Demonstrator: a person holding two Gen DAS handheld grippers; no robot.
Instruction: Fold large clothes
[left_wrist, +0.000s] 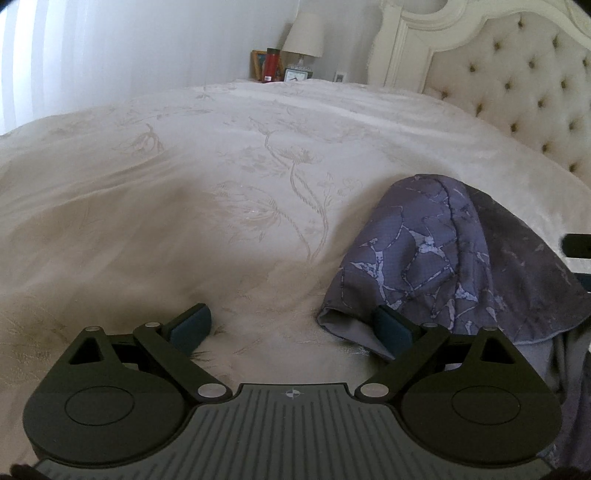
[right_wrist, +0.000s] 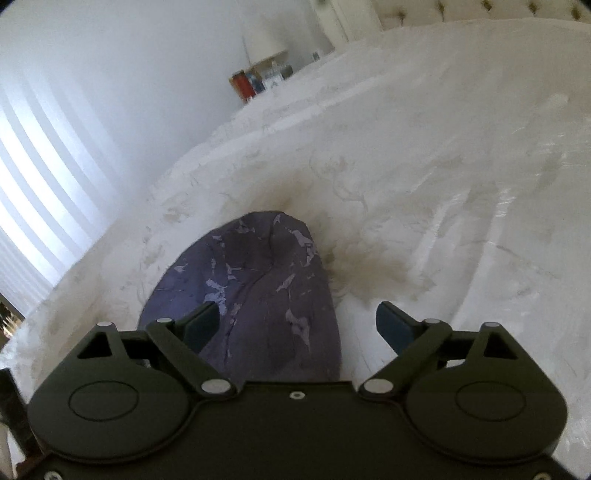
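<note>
Cream bedspread bears bunched purple garment (pale-veined).

Right claw: jaws spread wide, nothing gripped. Purple patterned garment lies bunched on the white bed, partly between the jaws, nearer the left finger.

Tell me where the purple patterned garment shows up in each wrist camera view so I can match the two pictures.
Left wrist view: the purple patterned garment is at lower right, draped on the bedspread, behind the left gripper's right fingertip.
Right wrist view: the garment is at lower centre, reaching in between the open fingers of the right gripper.
Shared landmark: the bedside lamp, at the top of both views.
</note>
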